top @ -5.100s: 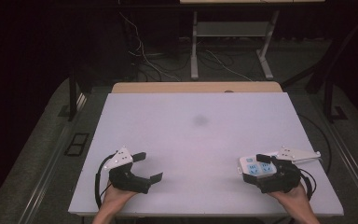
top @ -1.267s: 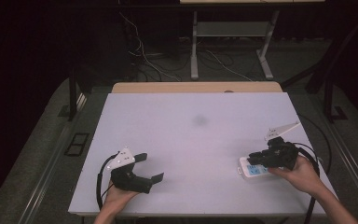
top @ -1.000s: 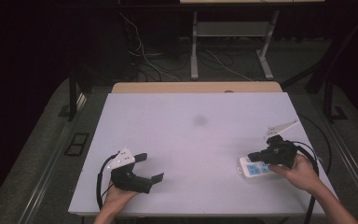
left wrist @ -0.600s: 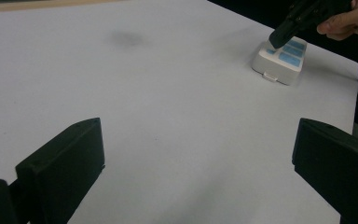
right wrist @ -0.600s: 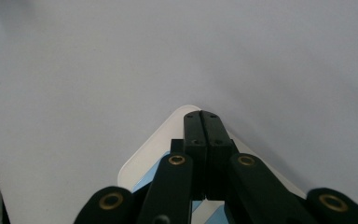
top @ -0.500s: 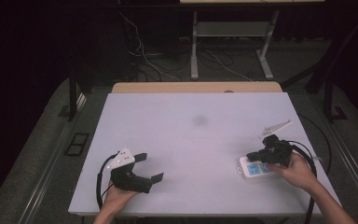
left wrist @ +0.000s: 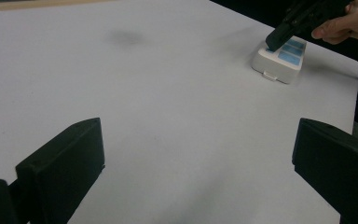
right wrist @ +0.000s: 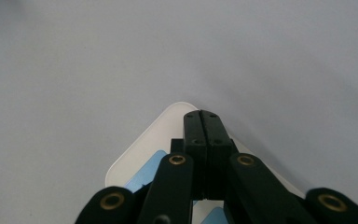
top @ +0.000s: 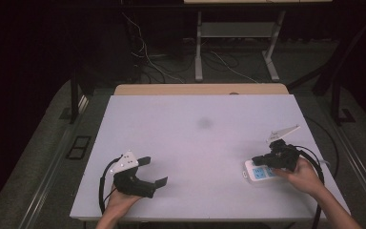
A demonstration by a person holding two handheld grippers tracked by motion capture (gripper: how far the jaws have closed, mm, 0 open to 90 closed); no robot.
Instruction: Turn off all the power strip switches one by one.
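A small white device (top: 258, 173) with blue panels on its top lies near the table's right front. My right gripper (top: 257, 160) is shut with nothing between its jaws. It tilts down so that its tips are at the device's top face. The right gripper view has the joined tips (right wrist: 201, 116) over the device's white corner (right wrist: 154, 135); I cannot tell whether they press on it. The left gripper view shows those tips (left wrist: 273, 43) on a blue panel of the device (left wrist: 279, 59). My left gripper (top: 153, 171) rests open at the left front, jaws wide apart (left wrist: 198, 172), holding nothing.
The white table (top: 200, 143) has a faint grey smudge (top: 204, 123) near its middle. A wooden strip (top: 200, 89) runs along the far edge. Cables and metal stand legs (top: 198, 47) lie on the dark floor beyond.
Since the oldest frame the right hand has swung its gripper round and tipped its nose down onto the device. Over the last second it barely shifted. The left gripper stayed put.
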